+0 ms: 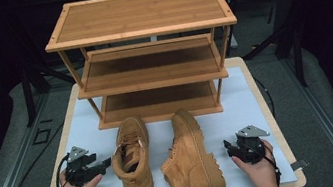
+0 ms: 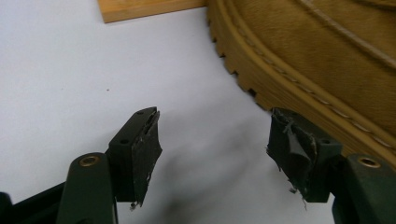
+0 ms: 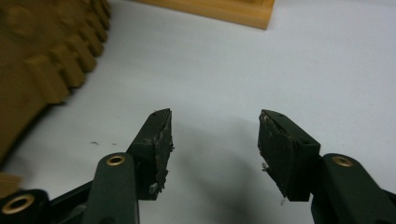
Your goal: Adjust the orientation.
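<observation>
No text, label, brand, number or sign can be read on anything shown in the three views.

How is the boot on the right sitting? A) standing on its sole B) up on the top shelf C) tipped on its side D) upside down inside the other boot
C: the right boot lies on its side on the table, its ridged sole turned toward the right gripper, while the left boot stands upright.

2 tan suede boots: left boot [image 1: 133, 157] upright, right boot [image 1: 189, 153] tipped on its side, sole facing right.
</observation>
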### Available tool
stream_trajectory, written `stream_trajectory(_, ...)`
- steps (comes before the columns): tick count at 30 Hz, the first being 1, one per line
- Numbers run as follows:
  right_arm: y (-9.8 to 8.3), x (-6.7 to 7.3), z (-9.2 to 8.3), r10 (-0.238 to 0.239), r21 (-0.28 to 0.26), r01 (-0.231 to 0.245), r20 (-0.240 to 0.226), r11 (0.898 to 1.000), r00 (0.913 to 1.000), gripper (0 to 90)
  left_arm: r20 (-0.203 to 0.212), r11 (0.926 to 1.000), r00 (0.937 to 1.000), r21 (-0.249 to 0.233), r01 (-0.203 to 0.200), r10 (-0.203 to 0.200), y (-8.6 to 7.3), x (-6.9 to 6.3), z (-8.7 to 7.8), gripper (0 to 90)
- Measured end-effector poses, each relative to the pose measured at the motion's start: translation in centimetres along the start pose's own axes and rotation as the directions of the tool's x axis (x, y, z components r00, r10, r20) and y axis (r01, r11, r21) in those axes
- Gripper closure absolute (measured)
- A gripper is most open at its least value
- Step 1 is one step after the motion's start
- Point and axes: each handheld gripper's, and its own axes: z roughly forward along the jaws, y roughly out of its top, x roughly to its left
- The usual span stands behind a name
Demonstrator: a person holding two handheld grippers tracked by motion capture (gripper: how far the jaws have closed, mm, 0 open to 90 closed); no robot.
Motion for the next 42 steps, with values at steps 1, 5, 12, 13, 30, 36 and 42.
stream_trajectory(1, -0.1, 0.0, -0.3, 0.012, -0.015, -0.012, -0.009, 1.0, 0.9999, 45.5, 0.0, 1.0, 1.0, 0.0, 0.0, 0.0, 0.0, 0.0, 0.0, 35.5)
stream_trajectory(5, -0.1, -0.2, -1.2, 0.044, -0.047, -0.043, 0.002, 0.998, 0.9991, 47.3, 0.021, 0.9995, 0.9993, -0.003, 0.03, -0.03, -0.1, -0.4, -0.8, 38.4)
stream_trajectory(12, -0.4, -0.6, -1.0, 0.089, -0.024, -0.09, -0.042, 0.996, 0.9952, 46.6, 0.064, 0.9984, 0.997, -0.035, 0.044, -0.042, 0.1, -0.9, -1.8, 44.3)
stream_trajectory(13, -0.4, -0.6, -1.0, 0.087, -0.027, -0.088, -0.043, 0.996, 0.9953, 46.6, 0.068, 0.9983, 0.9969, -0.041, 0.043, -0.04, 0.2, -1.0, -1.8, 44.7)
stream_trajectory(30, -0.3, -0.6, -1.2, 0.104, -0.031, -0.105, -0.039, 0.994, 0.9938, 46.5, 0.086, 0.9961, 0.9942, -0.053, 0.07, -0.065, 2.4, -2.8, -5.5, 48.7)
stream_trajectory(36, -0.4, -0.7, -1.2, 0.12, -0.032, -0.121, -0.048, 0.992, 0.9917, 46.2, 0.143, 0.994, 0.9873, -0.074, 0.081, -0.07, 4.0, -4.3, -8.1, 50.0)
stream_trajectory(42, -0.3, -0.7, -1.2, 0.127, -0.031, -0.128, -0.045, 0.991, 0.9909, 46.2, 0.175, 0.9927, 0.9828, -0.093, 0.076, -0.059, 5.2, -5.4, -9.8, 50.0)
